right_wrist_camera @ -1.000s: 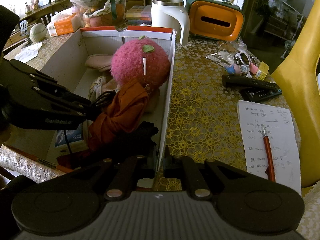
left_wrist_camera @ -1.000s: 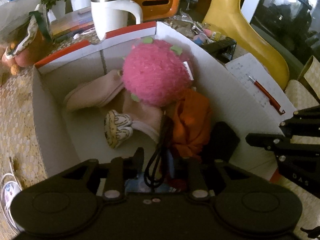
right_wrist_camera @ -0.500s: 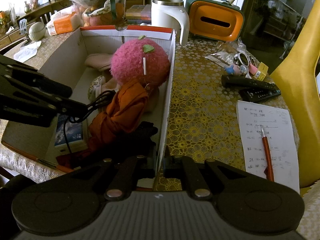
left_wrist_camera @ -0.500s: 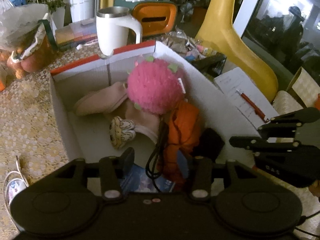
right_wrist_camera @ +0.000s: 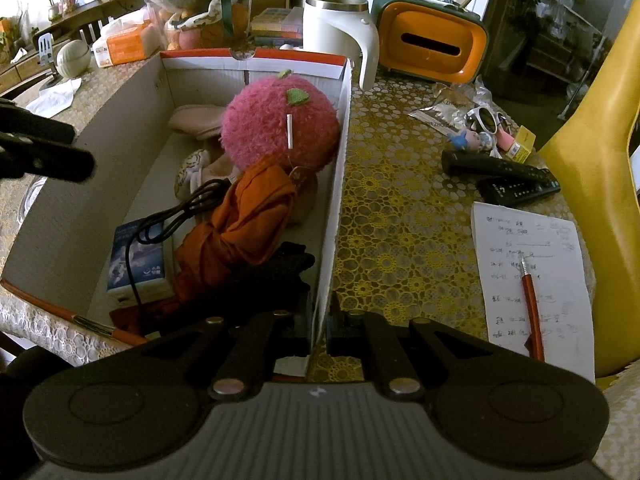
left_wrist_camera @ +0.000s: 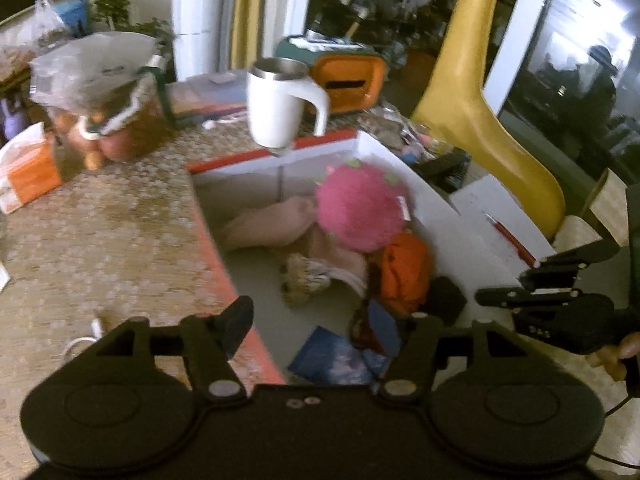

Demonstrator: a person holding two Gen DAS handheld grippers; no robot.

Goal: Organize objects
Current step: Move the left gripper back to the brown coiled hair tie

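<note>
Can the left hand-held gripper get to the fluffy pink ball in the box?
Probably yes. The left hand-held gripper is open and empty above the box, which has no lid, and the pink plush ball lies on top with nothing covering it.

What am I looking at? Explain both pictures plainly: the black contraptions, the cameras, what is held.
No robot: a person holds a two-finger gripper in each hand, each with a camera looking along its fingers. One picture is from the left gripper, whose jaws have just been opening, with nothing between them. The other is from the right gripper, shut on the side wall of the cardboard box. The box holds a pink plush, orange cloth and black cable. On the table are a white mug, remotes, and a red pen on paper.
</note>
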